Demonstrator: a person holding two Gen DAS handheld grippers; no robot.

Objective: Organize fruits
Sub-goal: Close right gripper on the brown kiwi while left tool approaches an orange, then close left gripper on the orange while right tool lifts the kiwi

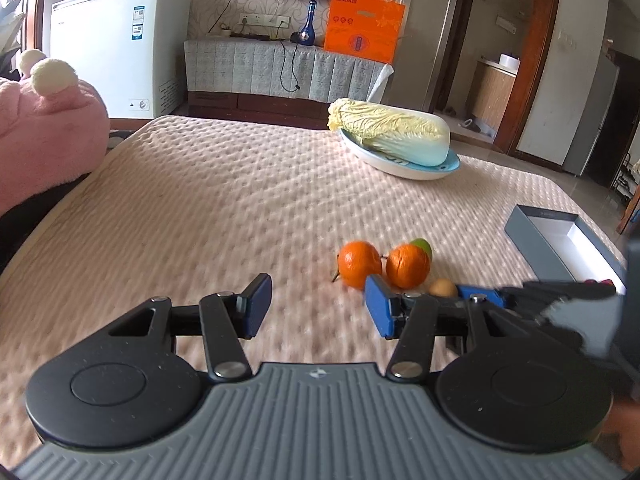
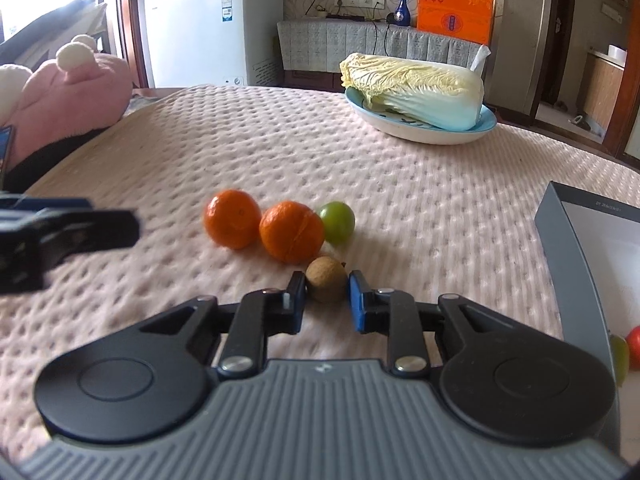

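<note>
Two oranges (image 2: 232,218) (image 2: 291,231), a green fruit (image 2: 338,222) and a small brown fruit (image 2: 326,285) lie close together on the pink quilted cover. My right gripper (image 2: 328,286) is shut on the brown fruit, one pad against each side. In the left wrist view my left gripper (image 1: 316,286) stands open just left of the oranges (image 1: 359,264) (image 1: 408,266), with nothing between its fingers. The brown fruit (image 1: 443,288) shows behind its right finger, held by the right gripper's fingers (image 1: 480,293). The green fruit (image 1: 423,245) peeks out behind the oranges.
An open grey box (image 2: 560,240) lies at the right, with a red fruit (image 2: 634,342) and a green one (image 2: 619,354) at its near end. A cabbage (image 2: 412,84) rests on a plate (image 2: 420,134) farther back. A pink plush toy (image 2: 72,92) sits at the left edge.
</note>
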